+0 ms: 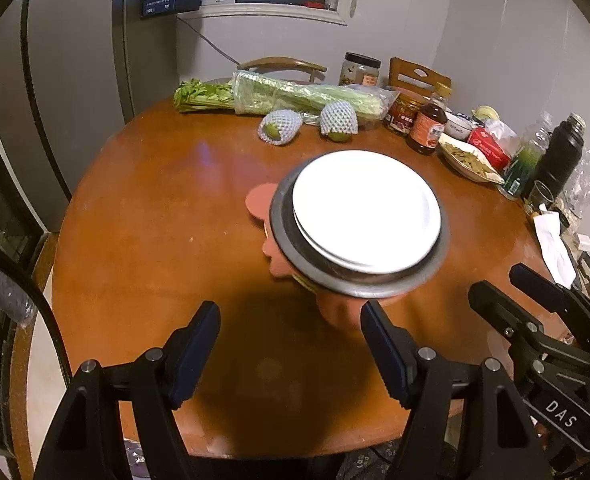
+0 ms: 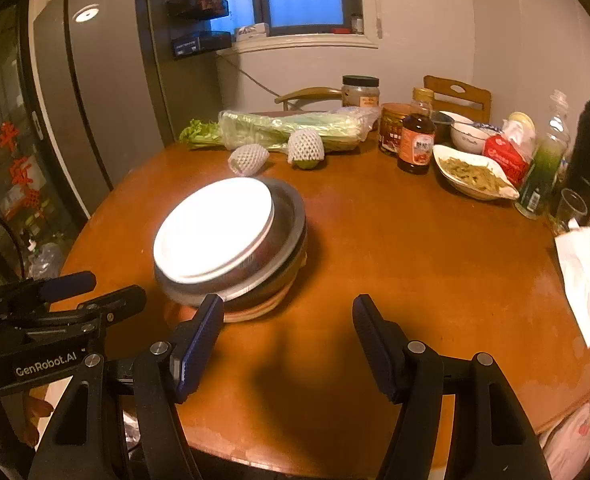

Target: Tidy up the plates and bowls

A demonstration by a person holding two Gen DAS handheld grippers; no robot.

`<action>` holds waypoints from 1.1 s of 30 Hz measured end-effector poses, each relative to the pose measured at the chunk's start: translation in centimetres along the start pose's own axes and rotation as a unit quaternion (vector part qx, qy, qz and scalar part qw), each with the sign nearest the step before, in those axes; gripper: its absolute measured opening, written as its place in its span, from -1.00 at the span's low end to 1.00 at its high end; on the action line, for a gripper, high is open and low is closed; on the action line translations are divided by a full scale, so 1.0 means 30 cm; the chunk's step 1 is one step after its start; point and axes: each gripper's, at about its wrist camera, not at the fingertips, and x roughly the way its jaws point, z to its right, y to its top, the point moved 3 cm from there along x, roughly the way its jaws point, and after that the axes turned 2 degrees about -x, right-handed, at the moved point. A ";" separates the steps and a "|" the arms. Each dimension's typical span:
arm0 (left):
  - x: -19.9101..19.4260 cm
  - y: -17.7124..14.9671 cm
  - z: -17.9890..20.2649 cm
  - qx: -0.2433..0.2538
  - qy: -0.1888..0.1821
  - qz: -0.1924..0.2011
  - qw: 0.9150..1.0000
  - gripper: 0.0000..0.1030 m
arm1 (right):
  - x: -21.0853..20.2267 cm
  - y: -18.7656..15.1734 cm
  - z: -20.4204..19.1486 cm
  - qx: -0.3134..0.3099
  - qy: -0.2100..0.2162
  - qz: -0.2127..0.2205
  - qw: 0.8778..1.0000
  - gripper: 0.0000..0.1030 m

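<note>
A stack of dishes stands in the middle of the round wooden table (image 1: 155,240): white plates (image 1: 365,210) on top, inside a metal bowl (image 1: 291,248), over a pink flower-shaped piece (image 1: 261,200). The stack also shows in the right wrist view, with the white plates (image 2: 213,228) in the metal bowl (image 2: 291,216). My left gripper (image 1: 291,320) is open and empty, just short of the stack. My right gripper (image 2: 289,316) is open and empty, to the right of the stack; it also shows in the left wrist view (image 1: 535,292).
Along the far and right table edge lie bagged celery (image 1: 295,96), two netted fruits (image 1: 281,126), a sauce bottle (image 1: 429,126), jars, a dish of food (image 2: 473,172), a black flask (image 2: 589,152) and paper (image 2: 583,280). Chairs stand behind; a fridge stands left.
</note>
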 end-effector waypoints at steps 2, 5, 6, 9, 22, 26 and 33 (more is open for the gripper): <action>-0.012 -0.024 0.008 -0.001 -0.003 0.003 1.000 0.40 | -0.012 -0.015 -0.002 0.000 -0.001 0.006 1.000 0.33; -0.021 -0.054 0.019 -0.001 -0.003 0.003 1.000 0.41 | -0.027 -0.046 -0.007 -0.002 -0.004 0.011 1.000 0.33; -0.023 -0.063 0.020 -0.001 -0.003 0.004 1.000 0.41 | -0.031 -0.059 -0.008 -0.001 -0.004 0.011 1.000 0.33; -0.024 -0.085 0.026 -0.001 0.004 0.003 1.000 0.41 | -0.039 -0.078 -0.007 -0.003 -0.003 0.011 1.000 0.33; -0.038 -0.139 0.039 0.003 0.016 0.007 1.000 0.41 | -0.055 -0.128 -0.003 -0.003 0.006 0.017 1.000 0.34; -0.043 -0.144 0.044 0.005 0.016 0.010 1.000 0.41 | -0.058 -0.138 -0.001 -0.002 0.003 0.017 1.000 0.34; -0.053 -0.163 0.045 0.003 0.019 0.015 1.000 0.41 | -0.065 -0.154 -0.004 -0.008 -0.005 0.024 1.000 0.34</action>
